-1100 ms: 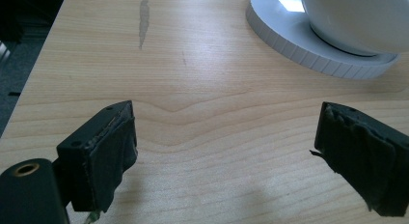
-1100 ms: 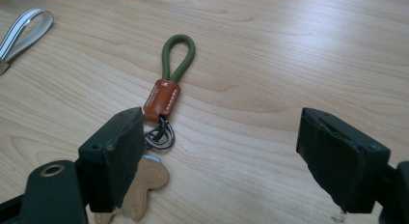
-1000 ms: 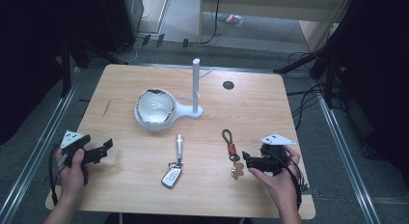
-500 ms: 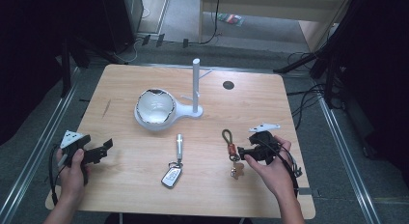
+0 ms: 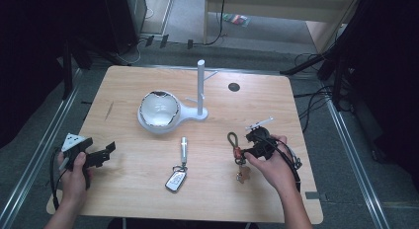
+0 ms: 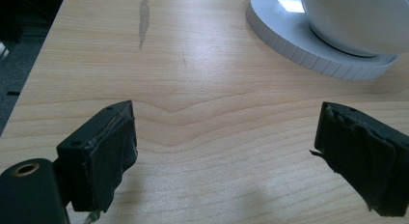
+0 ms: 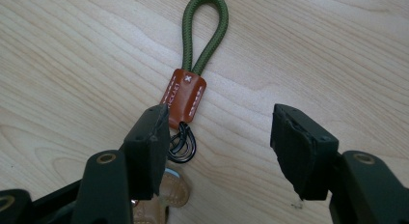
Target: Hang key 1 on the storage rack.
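A keychain (image 5: pixel 236 152) lies on the right half of the wooden table (image 5: pixel 123 91): a green cord loop (image 7: pixel 205 31), a brown leather tab (image 7: pixel 185 96) and black rings (image 7: pixel 182 146). My right gripper (image 5: pixel 243 151) hovers low over it. Its jaws (image 7: pixel 219 142) have just been closing and stand half open, with the tab and rings between them. The left pad sits beside the tab and the right pad is well apart from it. At the table's left edge my left gripper (image 5: pixel 107 154) is held wide open (image 6: pixel 226 151) over bare wood.
A white bowl (image 5: pixel 159 109) rests on the round base of a white stand (image 5: pixel 195 115) with an upright post (image 5: pixel 200 86). That bowl (image 6: pixel 357 16) lies ahead of the left jaws. A car key fob (image 5: pixel 176 180) on a silver strap (image 5: pixel 184 149) lies mid-table. A dark round hole (image 5: pixel 233 86) marks the far side.
My right gripper has moved left onto the keychain and its jaws have narrowed around the leather tab. The left hand has stayed where it was.
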The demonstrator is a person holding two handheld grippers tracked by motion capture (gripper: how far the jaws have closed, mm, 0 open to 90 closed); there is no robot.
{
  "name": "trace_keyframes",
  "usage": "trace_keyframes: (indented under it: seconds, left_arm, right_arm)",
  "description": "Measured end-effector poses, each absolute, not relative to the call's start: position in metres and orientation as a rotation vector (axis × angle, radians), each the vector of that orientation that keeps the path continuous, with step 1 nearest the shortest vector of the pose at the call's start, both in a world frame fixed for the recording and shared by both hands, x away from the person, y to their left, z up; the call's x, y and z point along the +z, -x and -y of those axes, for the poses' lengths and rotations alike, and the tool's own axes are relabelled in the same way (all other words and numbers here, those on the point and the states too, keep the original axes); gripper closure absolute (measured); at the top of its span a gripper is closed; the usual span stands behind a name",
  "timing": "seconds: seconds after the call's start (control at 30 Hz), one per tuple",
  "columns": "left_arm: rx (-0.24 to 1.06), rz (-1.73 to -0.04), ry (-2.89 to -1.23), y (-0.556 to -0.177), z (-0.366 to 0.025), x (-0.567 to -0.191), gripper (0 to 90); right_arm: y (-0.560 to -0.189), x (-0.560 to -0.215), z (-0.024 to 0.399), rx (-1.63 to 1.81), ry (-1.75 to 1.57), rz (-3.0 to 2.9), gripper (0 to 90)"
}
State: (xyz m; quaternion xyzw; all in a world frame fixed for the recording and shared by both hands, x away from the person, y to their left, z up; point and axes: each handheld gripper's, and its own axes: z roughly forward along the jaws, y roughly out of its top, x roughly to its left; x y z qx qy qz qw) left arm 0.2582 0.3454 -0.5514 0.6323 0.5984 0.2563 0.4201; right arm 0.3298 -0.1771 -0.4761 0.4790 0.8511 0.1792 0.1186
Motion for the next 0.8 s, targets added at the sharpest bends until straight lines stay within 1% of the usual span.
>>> trace_keyframes:
  seconds: [0.3, 0.37, 0.4, 0.47, 0.53, 0.57, 0.8]
  left_arm:
    - [0.644, -1.498, -1.582, -0.258, -0.345, -0.551, 8.0]
    - [0.644, -1.498, -1.581, -0.258, -0.345, -0.551, 8.0]
    - [0.644, -1.498, -1.581, -0.258, -0.345, -0.551, 8.0]
    - [0.645, -1.498, -1.583, -0.258, -0.345, -0.551, 8.0]
    - [0.645, -1.498, -1.583, -0.258, -0.345, -0.551, 8.0]
    - [0.645, -1.498, -1.583, -0.258, -0.345, -0.551, 8.0]
    - [0.645, -1.499, -1.58, -0.258, -0.345, -0.551, 8.0]
  right_arm:
    - [-0.339, -0.479, 0.161, 0.412, -1.392, -2.549, 44.3]
    - [-0.341, -0.478, 0.158, 0.407, -1.409, -2.547, 47.7]
    - [-0.341, -0.478, 0.158, 0.407, -1.409, -2.547, 47.7]
    - [-0.344, -0.477, 0.153, 0.393, -1.442, -2.559, 52.0]
    - [-0.344, -0.477, 0.151, 0.384, -1.45, -2.568, 53.0]
    - [-0.346, -0.477, 0.147, 0.364, -1.451, -2.583, 54.9]
    - [-0.352, -0.484, 0.138, 0.277, -1.493, -2.576, 57.4]
